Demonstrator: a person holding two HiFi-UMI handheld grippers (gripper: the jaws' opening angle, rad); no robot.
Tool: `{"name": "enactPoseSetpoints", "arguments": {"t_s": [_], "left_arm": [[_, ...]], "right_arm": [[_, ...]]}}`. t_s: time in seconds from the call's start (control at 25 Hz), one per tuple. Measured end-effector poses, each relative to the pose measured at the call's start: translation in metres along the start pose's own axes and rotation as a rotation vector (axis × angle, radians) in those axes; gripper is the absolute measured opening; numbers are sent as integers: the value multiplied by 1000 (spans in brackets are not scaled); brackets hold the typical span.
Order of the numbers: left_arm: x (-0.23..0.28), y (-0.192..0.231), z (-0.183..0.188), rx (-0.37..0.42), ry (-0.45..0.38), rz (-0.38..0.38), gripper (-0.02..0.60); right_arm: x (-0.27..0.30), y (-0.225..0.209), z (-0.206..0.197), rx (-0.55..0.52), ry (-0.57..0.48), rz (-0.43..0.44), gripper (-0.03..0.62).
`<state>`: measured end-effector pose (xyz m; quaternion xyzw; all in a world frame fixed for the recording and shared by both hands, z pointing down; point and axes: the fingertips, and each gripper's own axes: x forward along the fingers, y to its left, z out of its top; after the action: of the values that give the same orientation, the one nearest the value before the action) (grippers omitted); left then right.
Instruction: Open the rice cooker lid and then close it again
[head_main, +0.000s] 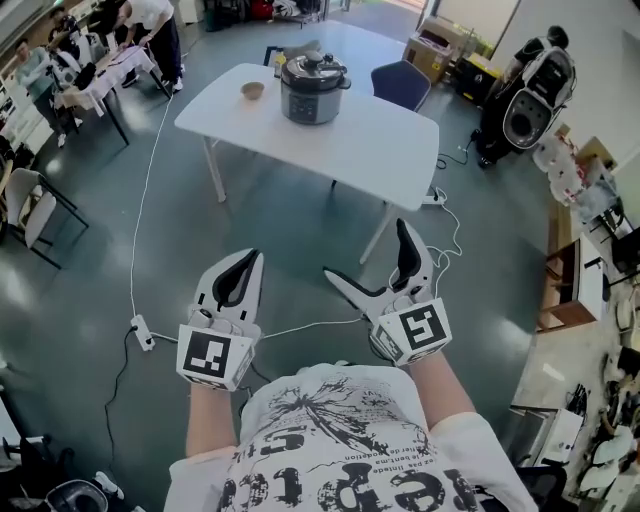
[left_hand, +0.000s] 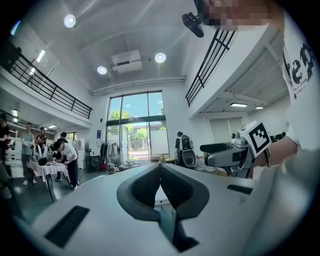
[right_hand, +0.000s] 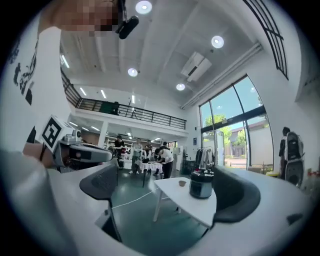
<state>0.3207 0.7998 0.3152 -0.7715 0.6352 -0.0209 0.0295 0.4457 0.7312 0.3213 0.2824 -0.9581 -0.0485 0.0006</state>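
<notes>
The rice cooker (head_main: 313, 88), silver with a black lid that is down, stands on a white table (head_main: 390, 135) far ahead of me. In the right gripper view the rice cooker (right_hand: 201, 185) appears on the table (right_hand: 187, 202) between the wide-apart jaws, well beyond them. My right gripper (head_main: 372, 258) (right_hand: 167, 192) is open and holds nothing. My left gripper (head_main: 243, 262) (left_hand: 160, 169) is shut, its pads meeting with nothing between them. Both are held level near my body, far from the table.
A small bowl (head_main: 252, 91) sits left of the cooker. A blue chair (head_main: 400, 82) stands behind the table. A cable and power strip (head_main: 142, 332) lie on the floor. People gather round a table (head_main: 110, 60) at far left; shelves (head_main: 585, 270) line the right.
</notes>
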Motion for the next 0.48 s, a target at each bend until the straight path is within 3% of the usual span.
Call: {"name": "enactPoseSetpoints", "arguments": {"t_s": [0.32, 0.48], "left_arm": [[-12, 40, -30, 1, 46, 28, 14], [4, 79, -50, -10, 50, 82, 14]], "right_arm": [[39, 30, -17, -14, 27, 68, 598], [85, 32, -37, -29, 34, 115, 598]]}}
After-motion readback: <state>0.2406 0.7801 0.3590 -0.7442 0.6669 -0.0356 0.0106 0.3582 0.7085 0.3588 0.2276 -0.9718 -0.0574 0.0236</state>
